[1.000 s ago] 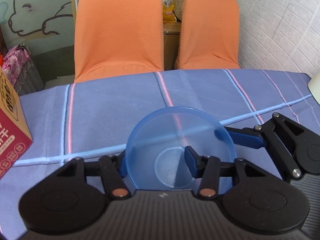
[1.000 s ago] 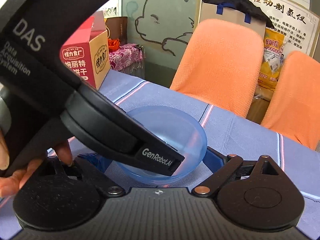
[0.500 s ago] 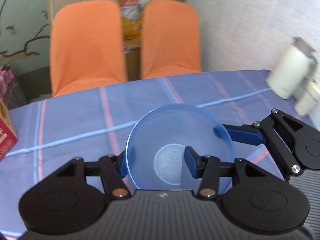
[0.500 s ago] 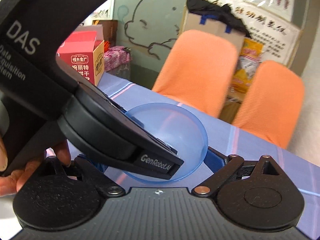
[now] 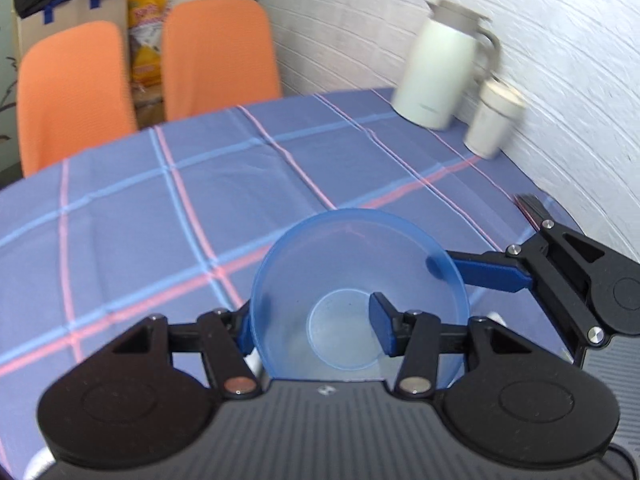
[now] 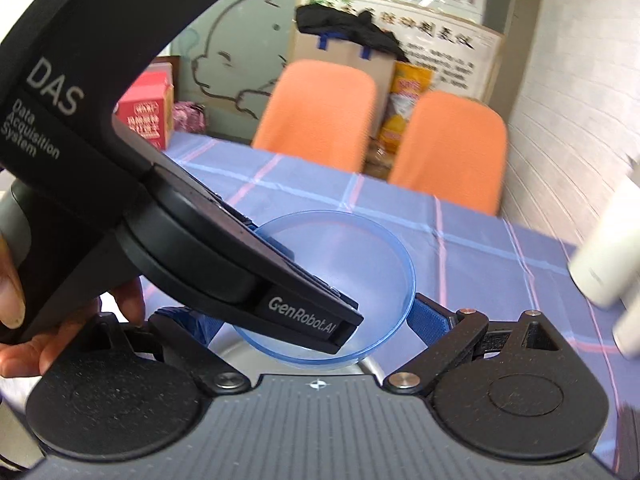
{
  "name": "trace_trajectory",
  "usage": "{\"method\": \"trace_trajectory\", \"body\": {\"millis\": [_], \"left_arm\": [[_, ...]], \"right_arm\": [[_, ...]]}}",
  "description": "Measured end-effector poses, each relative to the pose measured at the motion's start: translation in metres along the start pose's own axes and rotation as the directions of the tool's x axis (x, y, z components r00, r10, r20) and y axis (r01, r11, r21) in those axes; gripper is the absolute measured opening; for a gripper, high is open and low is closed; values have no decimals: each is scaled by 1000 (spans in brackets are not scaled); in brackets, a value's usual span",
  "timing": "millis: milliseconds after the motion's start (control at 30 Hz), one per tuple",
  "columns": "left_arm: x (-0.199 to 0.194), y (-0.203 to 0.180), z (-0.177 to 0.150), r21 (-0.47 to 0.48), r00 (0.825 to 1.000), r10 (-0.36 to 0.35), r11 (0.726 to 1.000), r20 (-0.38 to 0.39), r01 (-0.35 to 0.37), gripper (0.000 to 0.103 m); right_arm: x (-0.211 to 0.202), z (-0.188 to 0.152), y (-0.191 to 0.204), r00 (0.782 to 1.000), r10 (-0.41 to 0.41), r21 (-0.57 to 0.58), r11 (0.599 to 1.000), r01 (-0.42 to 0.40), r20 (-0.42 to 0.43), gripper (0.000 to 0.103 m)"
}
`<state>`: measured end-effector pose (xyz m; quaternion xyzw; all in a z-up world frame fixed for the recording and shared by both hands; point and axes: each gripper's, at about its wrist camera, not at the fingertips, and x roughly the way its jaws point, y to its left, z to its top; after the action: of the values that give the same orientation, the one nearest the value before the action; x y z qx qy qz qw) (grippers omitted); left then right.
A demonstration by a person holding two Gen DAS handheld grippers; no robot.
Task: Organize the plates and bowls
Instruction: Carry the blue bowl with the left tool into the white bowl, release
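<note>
The see-through blue plastic bowl (image 5: 356, 300) is up over the checked tablecloth (image 5: 160, 208), near its right edge. Left gripper (image 5: 316, 330) pinches its rim; the right gripper (image 6: 316, 320), just widened, looks like it's only straddling it. One-sided pinch could slip and drop it.

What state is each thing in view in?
blue bowl: empty, upright, gripped by its wall.
left gripper: shut on the bowl wall.
right gripper: astride the bowl, jaws just been opening; contact unclear.
white jug: upright, lid closed.
white cup: upright, lidded.
</note>
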<state>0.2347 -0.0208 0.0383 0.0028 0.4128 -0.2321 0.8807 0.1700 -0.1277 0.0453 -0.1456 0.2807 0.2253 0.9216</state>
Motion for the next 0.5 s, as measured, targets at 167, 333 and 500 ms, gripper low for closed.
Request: {"method": "trace_trajectory", "body": {"millis": [167,333,500], "left_arm": [[11,-18,-23,-3,999,2,1000,-37,-2,50],[19,-16,-31,-13,999,15,1000,-51,-15,50],[23,-13,-36,-14,998,28,999,-54,-29,61]], "right_arm": [[-2,-24,-10,1000,15,36,999,-14,-24,84],[7,-37,-15,998,50,63,997,-48,-28,84],[14,-42,-22,996,84,97,992,-80,-42,84]]}}
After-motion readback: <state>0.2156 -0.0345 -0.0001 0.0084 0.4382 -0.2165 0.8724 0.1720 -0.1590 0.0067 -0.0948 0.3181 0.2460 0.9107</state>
